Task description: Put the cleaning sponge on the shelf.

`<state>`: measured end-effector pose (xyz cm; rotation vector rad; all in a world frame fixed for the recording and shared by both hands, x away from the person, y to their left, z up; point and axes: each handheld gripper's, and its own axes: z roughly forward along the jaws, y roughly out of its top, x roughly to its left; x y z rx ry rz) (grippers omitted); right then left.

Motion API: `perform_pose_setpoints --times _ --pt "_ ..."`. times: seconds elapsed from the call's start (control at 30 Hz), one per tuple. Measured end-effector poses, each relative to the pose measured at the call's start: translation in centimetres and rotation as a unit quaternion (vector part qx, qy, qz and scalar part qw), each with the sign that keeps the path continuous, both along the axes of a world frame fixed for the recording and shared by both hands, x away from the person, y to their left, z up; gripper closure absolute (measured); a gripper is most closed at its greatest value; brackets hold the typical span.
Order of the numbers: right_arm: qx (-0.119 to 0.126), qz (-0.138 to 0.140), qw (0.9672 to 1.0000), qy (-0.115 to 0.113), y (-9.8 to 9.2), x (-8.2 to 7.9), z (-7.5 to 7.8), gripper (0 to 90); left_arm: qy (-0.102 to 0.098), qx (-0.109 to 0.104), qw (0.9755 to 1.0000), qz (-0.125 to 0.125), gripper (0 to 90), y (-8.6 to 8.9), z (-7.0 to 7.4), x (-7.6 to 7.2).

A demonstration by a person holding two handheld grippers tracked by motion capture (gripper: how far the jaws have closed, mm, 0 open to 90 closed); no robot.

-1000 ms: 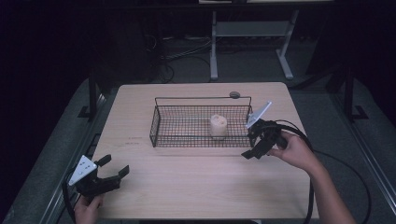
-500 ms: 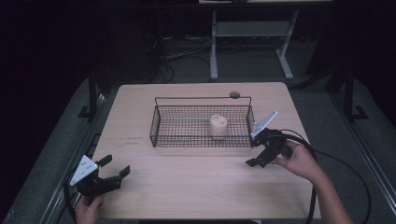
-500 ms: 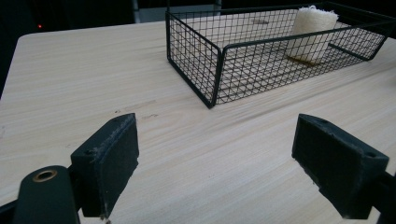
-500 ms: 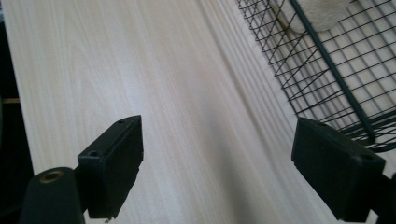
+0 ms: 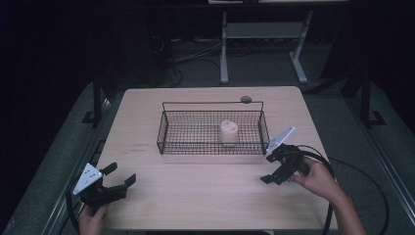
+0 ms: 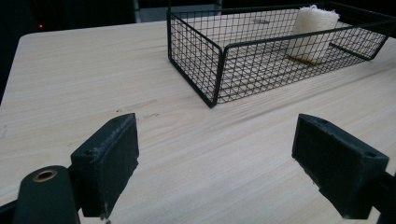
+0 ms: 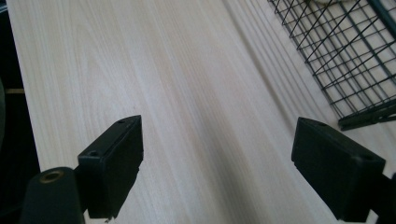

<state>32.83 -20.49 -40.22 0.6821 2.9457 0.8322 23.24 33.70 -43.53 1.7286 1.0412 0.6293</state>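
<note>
Nearest, at the tabletop's (image 5: 205, 196) front left corner: left gripper (image 5: 120, 177), jaws wide apart, nothing between them, bare wood beneath. Ahead of those jaws and to their right in the left gripper view, well apart: black wire basket (image 6: 217, 70), its near corner closest.

A little farther in, on the right side: right gripper (image 5: 268, 168), held in a hand (image 5: 318, 178), jaws likewise spread and empty, hovering over bare wood. Just beyond its right jaw in the right gripper view: the basket's lower corner, near but not touching.

Inside the basket, toward the end nearer the right gripper: one pale, cream-coloured roll (image 5: 228, 132), standing upright on the wire floor, apart from the walls. Otherwise only mesh in the basket.

Farthest, behind the basket's back rim, near the far edge: a small dark round disc (image 5: 245, 99) lying flat.
</note>
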Motion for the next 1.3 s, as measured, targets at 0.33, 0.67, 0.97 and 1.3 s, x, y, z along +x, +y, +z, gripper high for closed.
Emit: perform_pose_setpoints --times 0.33,0.67,0.97,1.3 --pt "0.007 -0.007 0.9999 0.0 -0.9 -1.1 -1.2 16.4 0.0 0.002 1.0 0.0 13.9 0.0 0.0 0.0" --pt "0.01 -0.016 0.9998 0.002 -1.8 -2.3 -2.2 16.4 0.0 0.003 1.0 0.0 13.9 0.0 0.0 -0.1" --pt "0.016 -0.017 0.9997 -0.001 -2.1 -3.3 -2.8 16.3 0.0 0.004 1.0 -0.001 13.9 0.0 0.0 0.0" --pt "0.03 -0.024 0.9993 -0.001 -2.5 -4.5 -3.3 16.3 0.001 0.006 1.0 -0.001 14.0 -0.1 -0.1 0.0"
